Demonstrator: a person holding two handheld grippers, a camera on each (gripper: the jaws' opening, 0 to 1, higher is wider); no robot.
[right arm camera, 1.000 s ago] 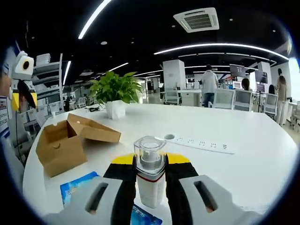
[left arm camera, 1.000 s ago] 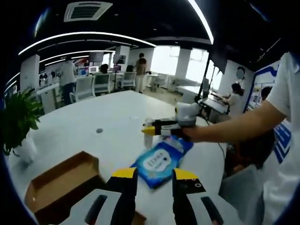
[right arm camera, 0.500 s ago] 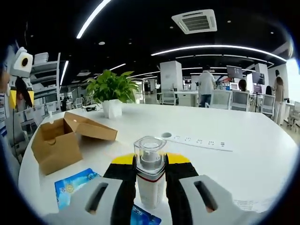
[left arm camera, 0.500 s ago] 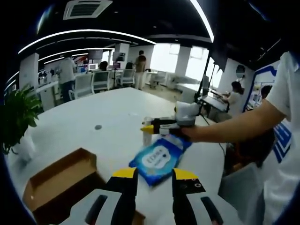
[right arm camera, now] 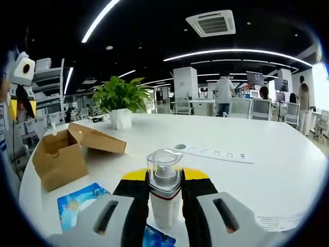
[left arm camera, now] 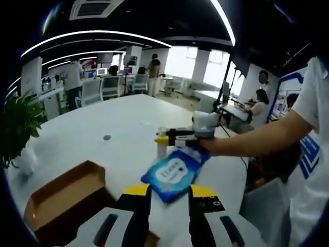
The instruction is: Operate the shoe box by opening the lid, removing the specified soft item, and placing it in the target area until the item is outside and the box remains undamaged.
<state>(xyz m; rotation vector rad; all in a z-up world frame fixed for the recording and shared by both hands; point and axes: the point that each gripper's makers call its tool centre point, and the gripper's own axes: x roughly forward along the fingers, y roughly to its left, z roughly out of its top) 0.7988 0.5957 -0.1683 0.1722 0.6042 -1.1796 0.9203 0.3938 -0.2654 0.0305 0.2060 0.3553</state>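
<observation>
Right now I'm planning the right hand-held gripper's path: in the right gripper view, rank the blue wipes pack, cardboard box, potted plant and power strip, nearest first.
1. Blue wipes pack, lower left, just beside the right hand-held gripper.
2. Cardboard box, left, lid open.
3. Power strip, ahead right; too close to call against the box.
4. Potted plant, far left.

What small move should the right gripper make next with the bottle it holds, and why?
Probably lower the right gripper and set the white spray bottle upright on the bare white table. The cardboard box already stands open, a blue wipes pack lies on the table beside it, and the bottle is clamped above the surface.
</observation>
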